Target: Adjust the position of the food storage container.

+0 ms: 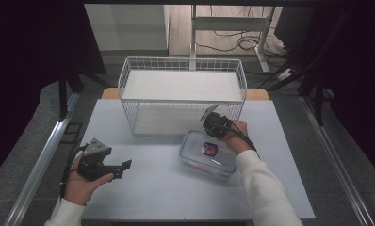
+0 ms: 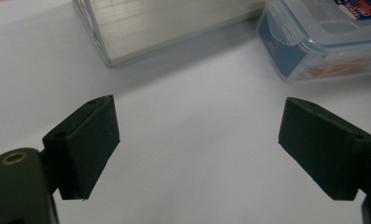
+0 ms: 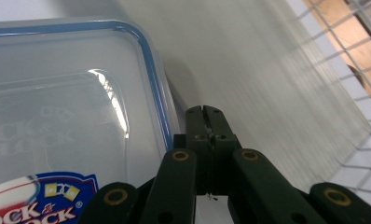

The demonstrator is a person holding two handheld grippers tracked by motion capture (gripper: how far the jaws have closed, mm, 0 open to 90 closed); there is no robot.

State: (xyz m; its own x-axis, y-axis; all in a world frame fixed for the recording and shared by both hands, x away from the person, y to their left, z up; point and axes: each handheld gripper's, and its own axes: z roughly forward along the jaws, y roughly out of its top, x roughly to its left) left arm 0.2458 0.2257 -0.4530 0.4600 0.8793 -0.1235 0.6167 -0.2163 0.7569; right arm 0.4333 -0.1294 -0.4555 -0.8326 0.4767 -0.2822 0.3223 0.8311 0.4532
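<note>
The right gripper is clenched, nothing between its jaws, just beside the lidded container's edge. The left gripper hangs released above the desk.

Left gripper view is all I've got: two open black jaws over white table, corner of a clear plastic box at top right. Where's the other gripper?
Observer: The right gripper is at the far edge of the clear plastic box with the blue-rimmed lid, between it and the white wire basket.
Operator: Open or shut?
Observer: Shut; in the right gripper view its two jaws meet with nothing between them.
Operator: Touching the lid?
Observer: Cannot tell; the jaws sit just beside the lid's blue rim.
Operator: Anything in the basket?
Observer: Nothing that I can see; its pale floor looks bare.
</note>
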